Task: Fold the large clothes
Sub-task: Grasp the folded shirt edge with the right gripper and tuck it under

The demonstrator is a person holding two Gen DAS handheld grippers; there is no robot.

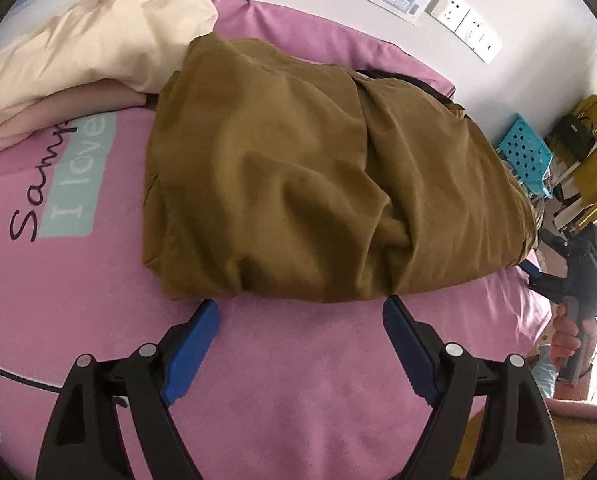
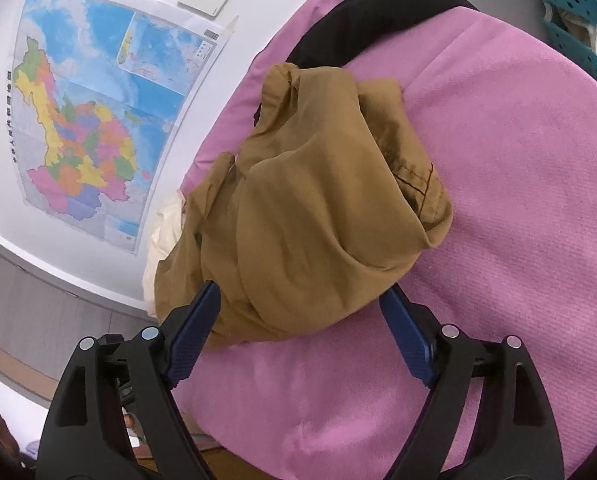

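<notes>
The left gripper (image 1: 300, 312) had black plastic arms with triangular cut-outs, round silver rivets at the joints, and blue ribbed pads (image 1: 194, 344) on its fingers. The right gripper (image 2: 300, 300) matched it in every part. A bare-skinned hand (image 1: 566, 336) gripped a grey handle.

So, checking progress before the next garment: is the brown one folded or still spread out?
Folded. The brown garment lies doubled into a compact, layered bundle on the pink bedspread, with neither open gripper touching it.

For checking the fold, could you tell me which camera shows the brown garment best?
The left wrist view: the brown garment lies nearly whole across the pink bed. The right wrist view shows it end-on and bunched.
</notes>
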